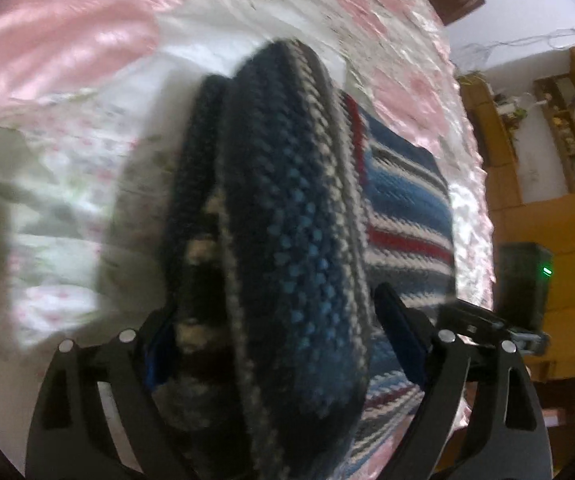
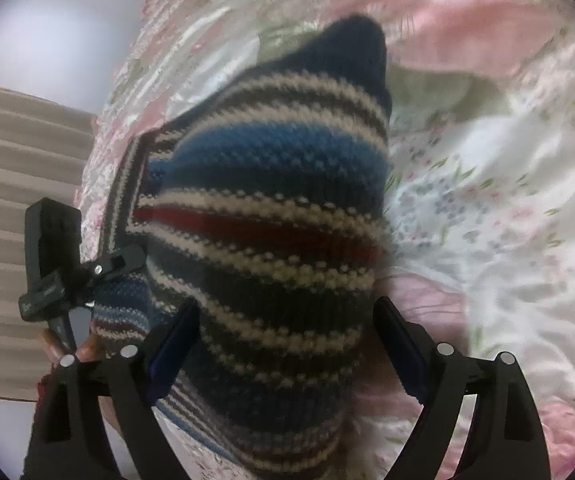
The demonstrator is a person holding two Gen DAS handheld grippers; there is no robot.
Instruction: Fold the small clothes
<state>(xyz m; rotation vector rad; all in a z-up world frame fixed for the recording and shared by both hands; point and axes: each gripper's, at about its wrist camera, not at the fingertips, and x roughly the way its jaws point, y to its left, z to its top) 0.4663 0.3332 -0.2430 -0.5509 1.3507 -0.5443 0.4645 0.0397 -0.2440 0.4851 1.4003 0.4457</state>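
A striped knit sweater (image 1: 403, 200) in navy, blue, white and red lies on the bed, with one part raised into a thick fold (image 1: 287, 200). That fold fills the space between the fingers of my left gripper (image 1: 275, 300), which are spread wide; the left pad (image 1: 155, 356) touches the knit and the right pad stands just clear. In the right wrist view the sweater (image 2: 263, 232) bulges up between the fingers of my right gripper (image 2: 287, 302), also spread wide. Where the cloth meets the pads is blurred.
A satin bedspread (image 2: 487, 208) in pink and white floral covers the bed (image 1: 67, 60). The other gripper's black body (image 2: 47, 248) and a hand (image 2: 87, 346) sit at the left of the right wrist view. Wooden shelves (image 1: 567, 132) stand beyond the bed's edge.
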